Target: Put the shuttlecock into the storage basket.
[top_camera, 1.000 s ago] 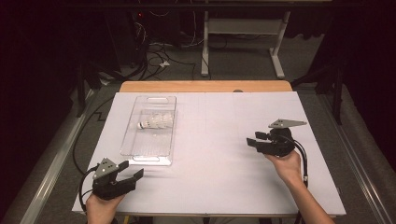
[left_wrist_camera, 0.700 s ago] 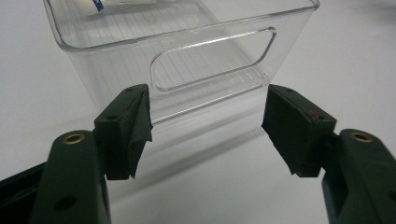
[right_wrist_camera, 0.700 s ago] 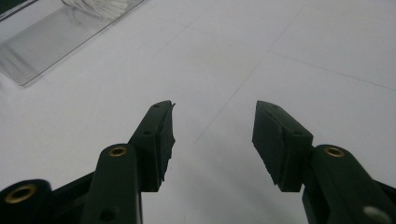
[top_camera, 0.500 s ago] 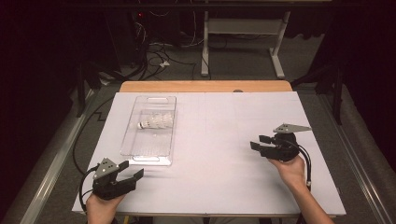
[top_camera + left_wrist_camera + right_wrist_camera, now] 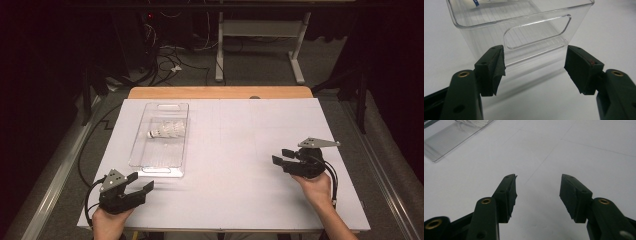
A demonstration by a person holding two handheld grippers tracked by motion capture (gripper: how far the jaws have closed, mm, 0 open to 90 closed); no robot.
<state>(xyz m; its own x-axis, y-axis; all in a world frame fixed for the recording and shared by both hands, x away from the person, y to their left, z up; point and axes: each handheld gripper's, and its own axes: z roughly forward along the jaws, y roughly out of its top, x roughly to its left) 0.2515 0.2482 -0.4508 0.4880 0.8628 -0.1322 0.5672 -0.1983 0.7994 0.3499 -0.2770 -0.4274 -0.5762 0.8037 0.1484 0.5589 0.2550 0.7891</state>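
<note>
So the clear plastic bin sits on the left half of the white desk, long side running away from the person, and there's a shuttlecock lying on its side inside it, toward the far end. The left tongs are parked at the near left corner of the desk, just short of the bin's near end. In the left gripper view the jaws are spread wide with nothing between them, and the bin's end wall with its cut-out handle is right ahead of them, not touching. The right tongs are well apart over on the right side, pointing left across bare desk, jaws also open and empty.
</note>
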